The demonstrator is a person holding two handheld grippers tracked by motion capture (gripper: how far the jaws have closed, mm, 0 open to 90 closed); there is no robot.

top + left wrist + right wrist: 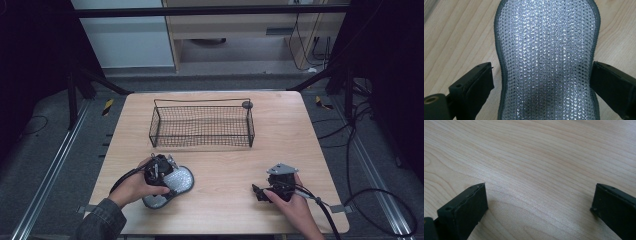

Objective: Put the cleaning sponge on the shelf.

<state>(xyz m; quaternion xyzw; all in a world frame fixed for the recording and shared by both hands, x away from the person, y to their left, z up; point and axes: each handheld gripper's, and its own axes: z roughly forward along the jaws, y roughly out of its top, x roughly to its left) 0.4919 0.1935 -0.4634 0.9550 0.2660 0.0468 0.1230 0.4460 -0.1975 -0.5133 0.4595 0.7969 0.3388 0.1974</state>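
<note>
Scrubber: silver mesh scouring pad (547, 62) lies flat on the wooden table (225, 165), near its front left, long axis angled toward the wire basket (201, 125).
Left gripper (165, 172): poised over the pad, jaws wide, straddling its narrow waist, gripping nothing.
Right gripper (260, 192): jaws spread, empty, resting low over bare wood, well apart.

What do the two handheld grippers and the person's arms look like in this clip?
Both grippers are black with two flat, blocky jaws. The right gripper carries a grey three-cornered plate on top and trails a black cable off the table edge. The left gripper also trails a black cable. The person's left arm wears a dark denim-like sleeve.
</note>
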